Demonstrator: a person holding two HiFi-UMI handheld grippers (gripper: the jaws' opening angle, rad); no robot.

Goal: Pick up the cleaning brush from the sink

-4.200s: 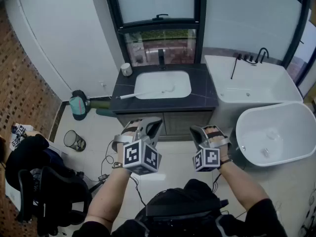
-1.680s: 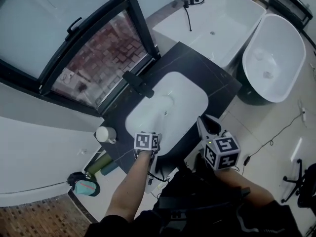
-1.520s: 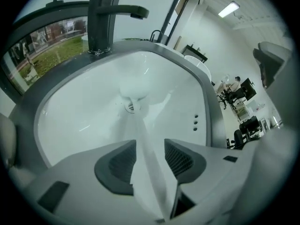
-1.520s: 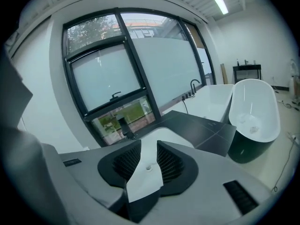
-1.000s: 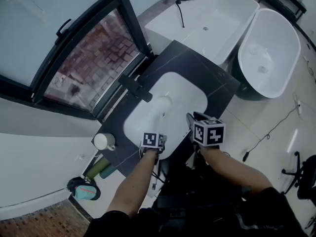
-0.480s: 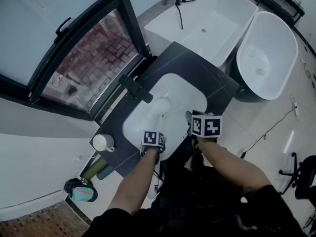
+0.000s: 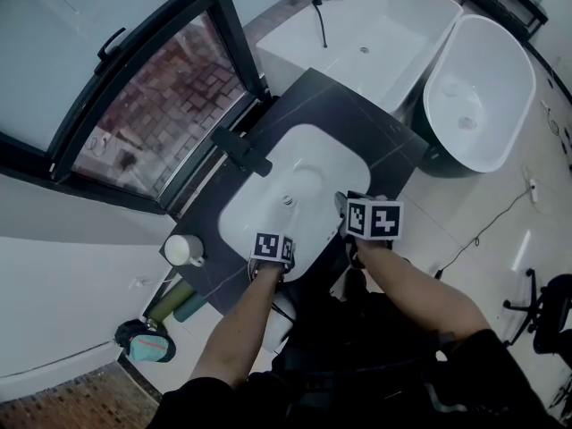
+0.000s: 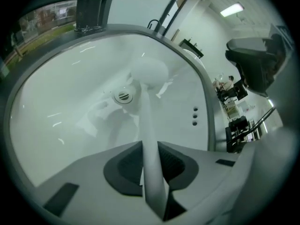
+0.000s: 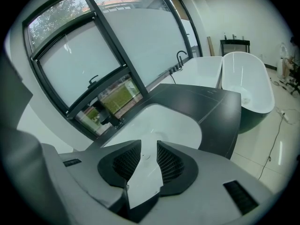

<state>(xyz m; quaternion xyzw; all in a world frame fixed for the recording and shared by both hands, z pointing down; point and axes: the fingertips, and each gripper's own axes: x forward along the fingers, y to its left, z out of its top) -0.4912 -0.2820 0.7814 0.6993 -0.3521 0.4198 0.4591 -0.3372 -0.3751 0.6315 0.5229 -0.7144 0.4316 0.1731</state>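
The cleaning brush [image 8: 149, 135] is white, with a long handle and a rounded head [image 8: 149, 73] lying near the drain [image 8: 123, 96] of the white sink [image 8: 56, 102]. My left gripper [image 8: 150, 165] points steeply down into the basin; its jaws are closing and the pads sit against the handle on both sides. In the head view it [image 7: 273, 244] hangs over the near rim of the sink [image 7: 322, 164], and the brush is hidden beneath it. My right gripper [image 7: 350, 206] hovers at the basin's near right edge. Its jaws [image 9: 149, 161] stand slightly apart with nothing between them.
A black faucet [image 7: 241, 150] stands behind the basin on the dark counter [image 7: 393, 141], with a white cup [image 7: 180, 250] at its left end. Two white bathtubs [image 7: 384, 34] [image 7: 483, 96] lie to the right, and a dark-framed window runs behind the counter.
Earlier I stood back from the vanity with both grippers raised. Over the last second both grippers have stayed almost still at the sink's near rim.
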